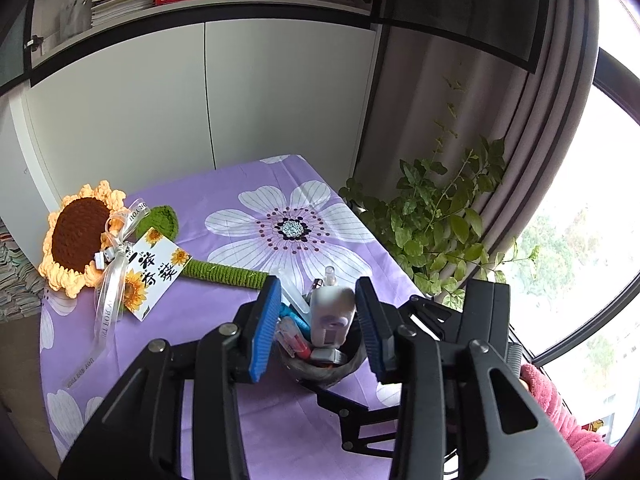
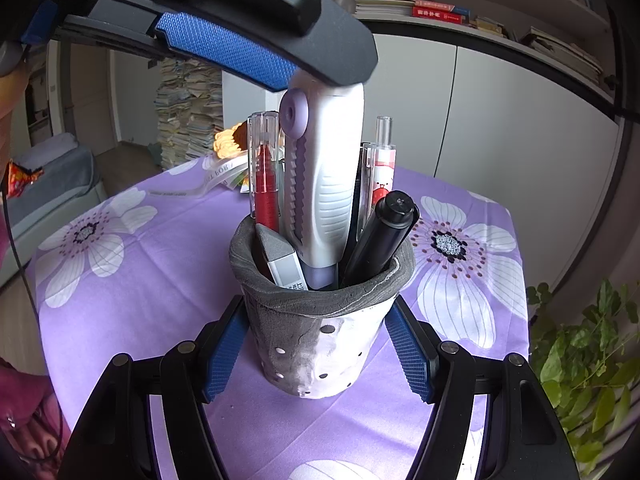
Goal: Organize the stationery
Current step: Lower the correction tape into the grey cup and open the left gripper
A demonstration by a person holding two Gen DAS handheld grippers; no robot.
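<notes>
A grey and white pen cup (image 2: 320,344) stands on the purple flowered tablecloth (image 2: 132,296). It holds a white utility knife (image 2: 328,184), a red pen (image 2: 265,176), a black marker (image 2: 380,232), an eraser (image 2: 280,260) and a white printed pen (image 2: 380,172). My right gripper (image 2: 318,354) is shut on the cup's sides. My left gripper (image 1: 316,328) is open, its pads either side of the top of the knife (image 1: 330,312) without touching; its finger (image 2: 224,46) shows above the knife in the right wrist view. The cup (image 1: 320,368) sits below it.
A crocheted sunflower (image 1: 80,236) with a ribbon and card (image 1: 154,272) lies on the cloth's left. A leafy plant (image 1: 436,216) stands off the table's right edge by the curtain. White cabinets and book shelves are behind. Paper stacks (image 2: 188,112) stand far left.
</notes>
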